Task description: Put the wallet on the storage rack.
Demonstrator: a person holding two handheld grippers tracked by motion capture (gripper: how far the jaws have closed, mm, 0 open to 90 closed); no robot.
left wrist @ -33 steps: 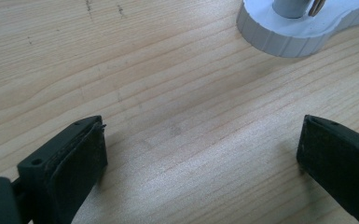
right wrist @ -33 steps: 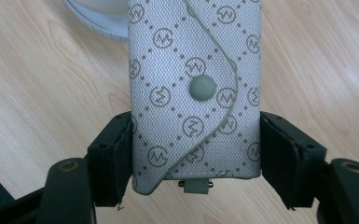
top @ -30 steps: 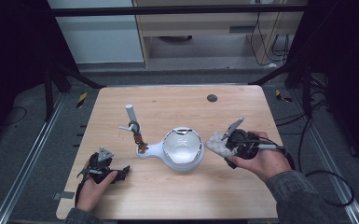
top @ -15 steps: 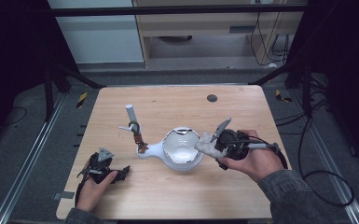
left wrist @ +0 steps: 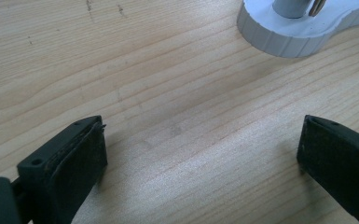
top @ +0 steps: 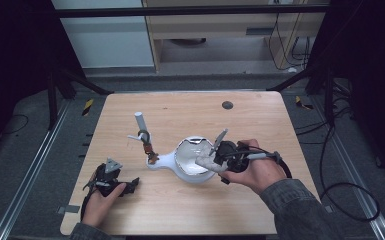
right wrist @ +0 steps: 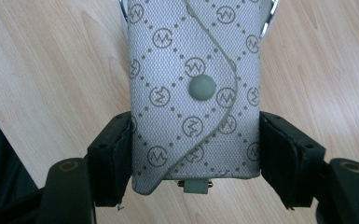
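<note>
Tabletop of pale, straight-grained wood (top: 180,210), rectangular with rounded corners, one small dark round mark (top: 227,105) near its far edge. At centre sits a glossy white stand (top: 166,161) with a round bowl-like dish and a narrow ribbed-edged lobe at its left; a grey cylindrical post (top: 141,123) rises tilted from that lobe, with small brownish fittings at its foot.

Right gripper (right wrist: 196,154): black jaws clamped on the two long sides of a flat grey woven-fabric pouch (right wrist: 193,88). Pouch texture is fine mesh weave, printed with a diamond lattice of dots and circled monograms; a curved flap closes with a round matte grey snap. In the high view the pouch is held at the right rim of the dish, above the table.

Left gripper (left wrist: 200,154): jaws wide apart, holding nothing, rubbery black pads over bare wood near the table's front left. Ribbed white edge of the stand lies just ahead of it.
</note>
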